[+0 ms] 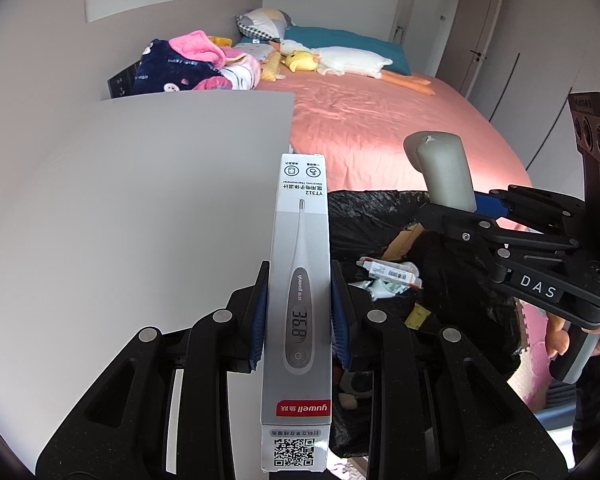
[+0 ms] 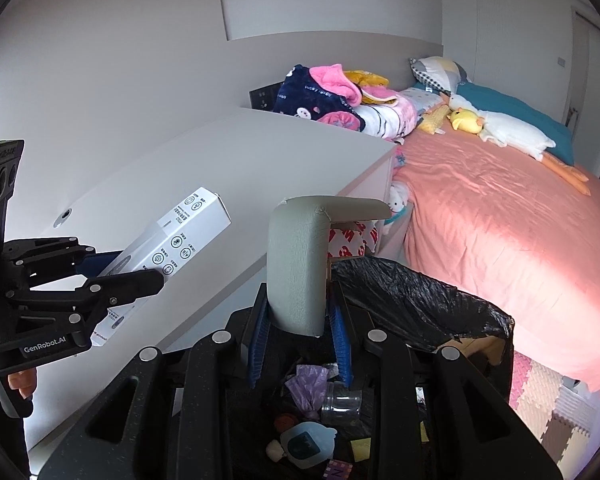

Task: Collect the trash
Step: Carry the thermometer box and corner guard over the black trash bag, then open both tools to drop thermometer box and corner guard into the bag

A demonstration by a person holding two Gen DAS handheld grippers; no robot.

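Left tongs (image 1: 298,320) clamp my thermometer box (image 1: 298,280); right tongs (image 2: 300,320) pinch gray foam guard (image 2: 300,264), both over black-lined trash bin (image 2: 420,300).

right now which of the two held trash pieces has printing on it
The thermometer box in the left hand-held gripper; the grey foam corner guard in the right hand-held gripper is plain.

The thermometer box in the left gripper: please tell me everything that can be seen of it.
The thermometer box is a long, slim white-grey carton, apparently cardboard. It bears a picture of a digital thermometer reading 36.8, a red yuwell logo and a QR code. It looks closed and undamaged. The left gripper clamps it between blue pads, beside the black-lined trash bin.
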